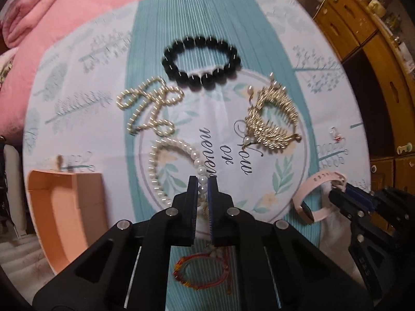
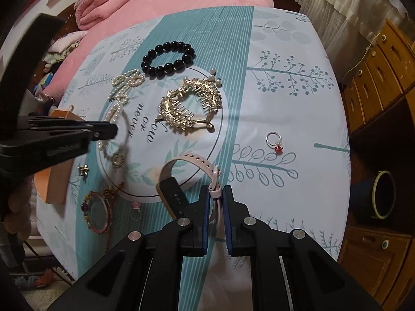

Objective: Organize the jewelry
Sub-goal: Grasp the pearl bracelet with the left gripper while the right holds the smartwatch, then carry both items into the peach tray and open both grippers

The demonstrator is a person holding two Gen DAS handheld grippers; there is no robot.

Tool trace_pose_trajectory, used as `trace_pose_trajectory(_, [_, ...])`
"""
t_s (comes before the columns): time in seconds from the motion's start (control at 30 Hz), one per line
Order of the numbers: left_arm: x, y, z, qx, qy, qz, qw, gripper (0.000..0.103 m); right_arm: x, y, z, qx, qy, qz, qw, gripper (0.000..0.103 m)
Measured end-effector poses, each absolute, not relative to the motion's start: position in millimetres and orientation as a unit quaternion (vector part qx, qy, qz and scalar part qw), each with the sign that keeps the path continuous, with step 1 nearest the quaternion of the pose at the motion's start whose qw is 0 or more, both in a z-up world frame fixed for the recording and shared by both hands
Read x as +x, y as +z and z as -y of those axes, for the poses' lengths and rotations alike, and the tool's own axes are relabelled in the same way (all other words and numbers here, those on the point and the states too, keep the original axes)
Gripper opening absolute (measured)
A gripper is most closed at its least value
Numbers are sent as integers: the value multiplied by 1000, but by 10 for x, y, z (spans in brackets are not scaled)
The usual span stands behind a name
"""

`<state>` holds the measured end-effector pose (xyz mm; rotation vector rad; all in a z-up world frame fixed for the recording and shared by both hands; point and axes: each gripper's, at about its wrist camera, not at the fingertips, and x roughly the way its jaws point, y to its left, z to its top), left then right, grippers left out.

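Round table [image 2: 298, 108], teal-and-white leaf-print cloth, pink bedding behind, wooden drawers to the right.

Peach box [image 1: 52, 207] open at the table's left edge, just left of the left gripper [image 1: 203, 189]; only a corner visible from the right wrist view.

Gold comb hairpiece [image 2: 189, 106] mid-table, teeth inward. Black bead bracelet [image 1: 201, 63] at the far side. Pearl bow [image 1: 151, 103] left of centre, touching nothing else as far as visible.

Pearl strand [image 1: 168, 165] curved in an arc, one end running straight in between the left gripper's fingers; jaws nearly together, pinched on the beads. Long axis of the gripped stretch roughly in line with the fingers.

Pink watch [image 2: 186, 178] on its edge, near side of the table. Right gripper [image 2: 216, 194] clamped on the strap by the buckle, band looping away to the left and ahead.

Red-and-gold bangle [image 2: 97, 213] near the front edge, below the left gripper. Red-stone ring [image 2: 275, 142] alone on the right, well apart from the rest. Small gold charm [image 2: 83, 170] beside the box.

Judgement: box lies to the left, so left gripper nearer; pearl strand likely first in, a short sideways carry. Trailing arc liable to drag or snag on the box wall unless lifted high.
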<state>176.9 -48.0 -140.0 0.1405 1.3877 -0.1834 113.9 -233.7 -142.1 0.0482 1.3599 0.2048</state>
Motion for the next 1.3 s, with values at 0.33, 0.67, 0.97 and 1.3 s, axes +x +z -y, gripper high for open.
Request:
trace_pose_trajectory(0.33, [1355, -497, 30, 43, -116, -578, 807, 5, 983, -885, 2058, 30, 109, -602, 790, 10])
trace_pose_trajectory(0.67, [934, 55, -827, 3, -102, -537, 838, 5, 826, -305, 1158, -11, 170, -572, 802, 10])
trace_pose_trajectory(0.97, [670, -289, -1556, -26, -54, -557, 828, 5, 904, -128, 277, -31, 216, -581, 784, 10])
trace_pose_trajectory(1.3, [587, -916, -1893, -81, -40, -595, 799, 6, 1282, -217, -531, -12, 238, -610, 756, 10])
